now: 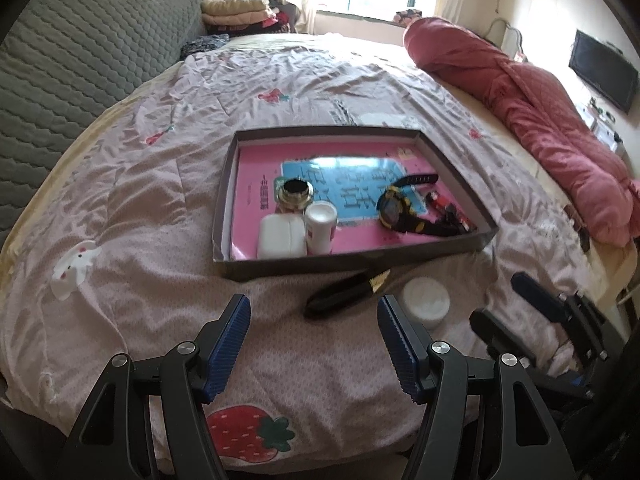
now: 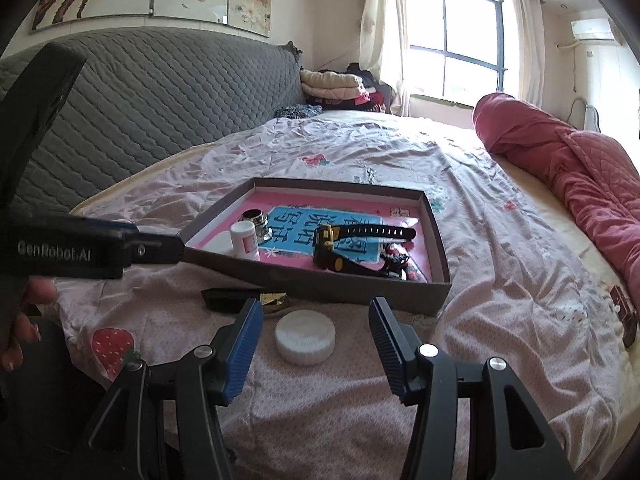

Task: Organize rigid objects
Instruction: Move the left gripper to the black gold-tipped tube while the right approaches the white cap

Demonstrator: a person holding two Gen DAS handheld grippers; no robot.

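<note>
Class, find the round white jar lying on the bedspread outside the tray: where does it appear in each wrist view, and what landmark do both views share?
Left wrist view: round white jar lower right of centre, just right of the left gripper's right finger, in front of the tray.
Right wrist view: round white jar low centre, between the right gripper's fingers.
Shared landmark: black-and-yellow watch in the tray.

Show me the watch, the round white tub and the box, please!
watch (image 1: 394,208): left wrist view, on its dial.
round white tub (image 2: 305,336): right wrist view, middle of its lid.
box (image 2: 320,286): right wrist view, near wall.
</note>
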